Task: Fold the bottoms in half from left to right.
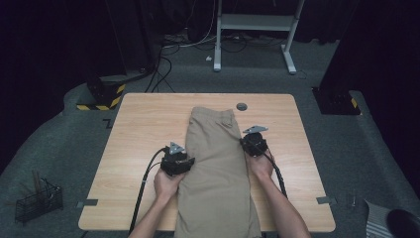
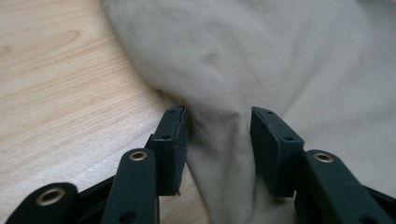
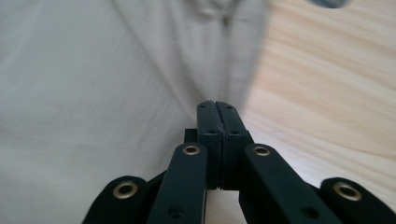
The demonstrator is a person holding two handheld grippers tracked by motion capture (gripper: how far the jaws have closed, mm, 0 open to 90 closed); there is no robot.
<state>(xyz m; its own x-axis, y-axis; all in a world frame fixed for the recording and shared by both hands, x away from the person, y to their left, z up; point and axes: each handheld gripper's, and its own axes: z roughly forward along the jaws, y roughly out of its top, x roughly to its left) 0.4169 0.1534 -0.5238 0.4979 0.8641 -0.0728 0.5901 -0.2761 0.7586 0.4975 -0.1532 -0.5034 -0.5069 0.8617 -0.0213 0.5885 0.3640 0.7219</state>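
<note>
Khaki shorts (image 1: 215,158) lie lengthwise down the middle of the wooden table (image 1: 138,129), waistband at the far end. My left gripper (image 1: 189,162) is at their left edge. In the left gripper view its jaws (image 2: 217,116) stand apart with a raised ridge of the cloth (image 2: 280,46) between them, and the left pad is against that ridge. My right gripper (image 1: 246,144) is at the shorts' right edge. In the right gripper view (image 3: 217,106) the pads are pressed together on the fabric's border, and folds in the cloth (image 3: 93,93) run up from the tips.
A grey round grommet (image 1: 241,106) sits in the tabletop beyond the waistband. Bare wood flanks the shorts on both sides. On the floor are a wire basket (image 1: 37,201) at the left, a yellow-and-black striped base (image 1: 101,96) and a white desk frame (image 1: 252,29) at the back.
</note>
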